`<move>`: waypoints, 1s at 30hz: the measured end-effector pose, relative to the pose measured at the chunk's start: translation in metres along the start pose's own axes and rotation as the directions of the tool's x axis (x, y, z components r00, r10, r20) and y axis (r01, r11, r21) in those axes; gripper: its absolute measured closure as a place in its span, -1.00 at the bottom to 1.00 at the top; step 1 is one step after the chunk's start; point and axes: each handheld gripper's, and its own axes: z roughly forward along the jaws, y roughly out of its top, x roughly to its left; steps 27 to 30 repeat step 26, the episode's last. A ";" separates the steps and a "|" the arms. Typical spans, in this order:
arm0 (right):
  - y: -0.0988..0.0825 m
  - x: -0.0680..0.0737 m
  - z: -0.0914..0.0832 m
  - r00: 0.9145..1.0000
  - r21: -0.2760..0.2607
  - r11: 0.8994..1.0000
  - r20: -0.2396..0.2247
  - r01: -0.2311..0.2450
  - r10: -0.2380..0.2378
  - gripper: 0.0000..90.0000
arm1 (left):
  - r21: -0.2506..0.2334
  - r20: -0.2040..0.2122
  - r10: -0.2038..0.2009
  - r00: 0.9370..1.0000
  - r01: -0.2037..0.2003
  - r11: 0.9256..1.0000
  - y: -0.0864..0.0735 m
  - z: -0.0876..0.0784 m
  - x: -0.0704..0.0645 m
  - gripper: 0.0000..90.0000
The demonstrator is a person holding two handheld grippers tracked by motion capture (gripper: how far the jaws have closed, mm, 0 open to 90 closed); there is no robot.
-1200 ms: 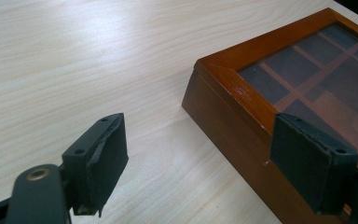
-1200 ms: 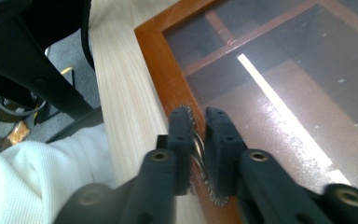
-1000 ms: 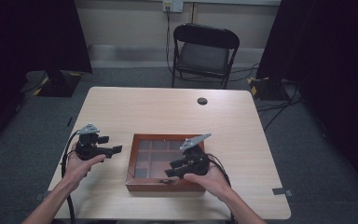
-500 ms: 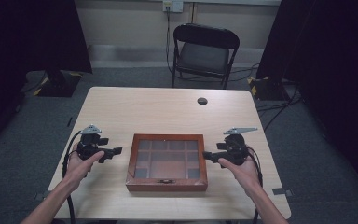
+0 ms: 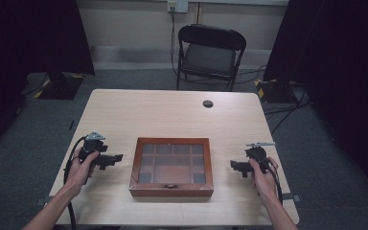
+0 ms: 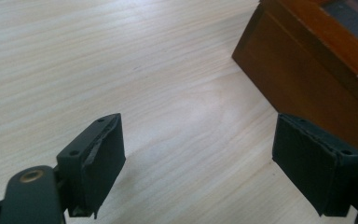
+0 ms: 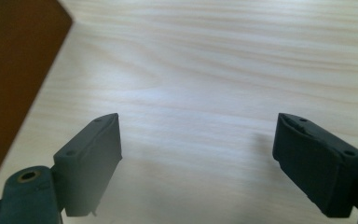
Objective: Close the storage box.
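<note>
R gripper [image 5: 239,167] has just pulled away from the wooden box [image 5: 171,166]: a sec ago it sat over the box's front edge near the latch, half a sec ago it was already out at the right, and now it's lower right of the high view, well apart from the box. L gripper [image 5: 109,159] hasn't really shifted, lower left, near the box's left side but not touching. Box is centre-bottom of the counter [image 5: 172,110], lid down, glass top showing the dividers. My read: lid/latch step looks finished and both hands are parked, so the work on the box is prob done or between steps.

Gripper views add what the high view can't resolve: L gripper [image 6: 198,163] jaws spread wide, nothing between them, box [image 6: 317,70] wall at upper right of frame. R gripper [image 7: 198,163] jaws likewise spread and empty, box [image 7: 14,70] corner filling upper left. High view alone gives the layout, plus chair [image 5: 211,50] beyond the counter.
</note>
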 end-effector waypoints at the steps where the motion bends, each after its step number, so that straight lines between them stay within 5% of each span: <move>1: 0.000 0.000 0.000 1.000 0.000 1.000 0.000 0.000 0.000 -0.67 | 0.000 0.000 0.000 1.000 0.000 1.000 0.000 0.000 0.000 -0.63; 4: -0.003 -0.005 0.005 0.999 -0.006 1.000 0.032 0.000 0.000 -0.67 | 0.027 -0.016 -0.020 1.000 0.021 0.999 -0.006 0.005 0.004 -0.64; 11: -0.010 -0.002 0.011 0.991 -0.033 0.999 0.127 0.039 -0.035 -0.73 | 0.045 -0.075 0.000 0.997 0.004 0.999 -0.012 0.013 0.006 -0.64; 15: -0.018 0.000 0.016 0.992 -0.091 0.994 0.115 0.059 -0.048 -0.98 | 0.024 -0.130 0.031 0.991 -0.029 0.999 -0.017 0.018 0.003 -0.67; 18: -0.022 0.000 0.019 0.992 -0.141 0.988 0.113 0.063 -0.047 -1.00 | -0.036 -0.138 0.039 0.990 -0.045 0.998 -0.024 0.023 0.003 -0.81; 30: -0.022 0.000 0.019 0.992 -0.144 0.988 0.113 0.064 -0.048 -1.00 | -0.032 -0.155 0.026 0.988 -0.031 0.999 -0.024 0.024 0.003 -0.98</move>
